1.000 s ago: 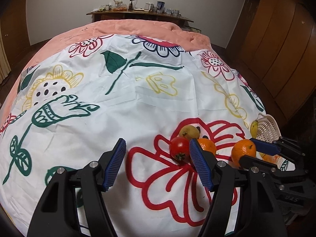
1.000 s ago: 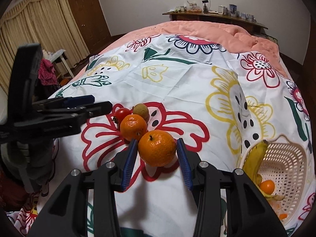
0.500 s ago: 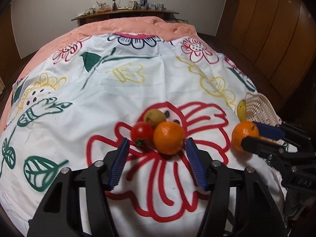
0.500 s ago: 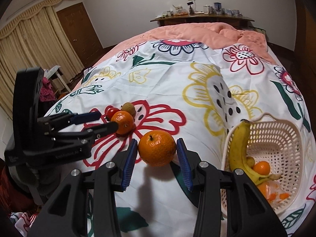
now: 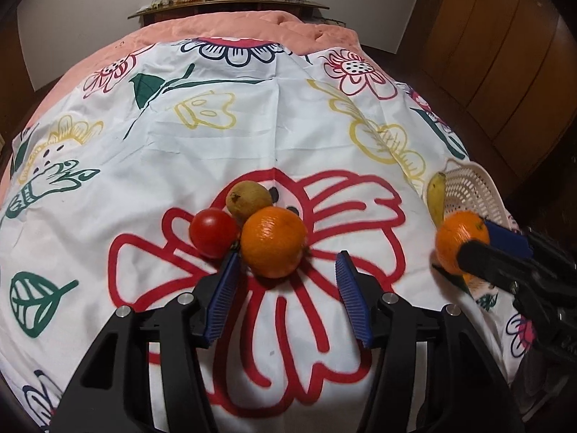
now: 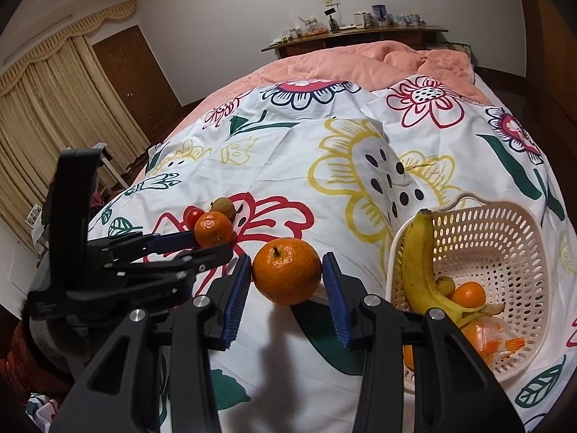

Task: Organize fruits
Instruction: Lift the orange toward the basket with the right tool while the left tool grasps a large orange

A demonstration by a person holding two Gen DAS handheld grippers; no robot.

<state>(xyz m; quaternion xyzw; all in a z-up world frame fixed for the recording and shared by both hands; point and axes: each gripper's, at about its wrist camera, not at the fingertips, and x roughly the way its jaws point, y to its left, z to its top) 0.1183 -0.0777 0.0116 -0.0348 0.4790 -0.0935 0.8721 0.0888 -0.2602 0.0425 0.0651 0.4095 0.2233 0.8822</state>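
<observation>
A bed [image 5: 223, 32] with a pink quilt carries a white floral sheet [image 5: 252, 137] on which everything lies. At the sheet's right edge sits a perforated cream basket [image 6: 505, 223], holding a banana [image 6: 414, 263] propped against its near-left rim, a small orange and a few other pieces at the bottom.

The right gripper [image 6: 286, 278] pinches a large orange [image 6: 286, 276] between its 2 blue pads, which press on either side of the fruit. This orange hangs above the sheet just left of the basket, outside the rim. In the left wrist view the same orange [image 5: 459, 245] shows near the banana tip and the basket wall.

The left gripper [image 5: 288, 270] is closing its jaws around a second orange [image 5: 272, 241] resting on the red flower print. The left pad tip is right at the fruit's lower-left side; the right pad stands apart from it, so the orange is between the fingers but not clamped.

Touching that orange on its left is a red tomato [image 5: 212, 232], and just behind both lies a brownish-yellow fruit [image 5: 249, 198].
</observation>
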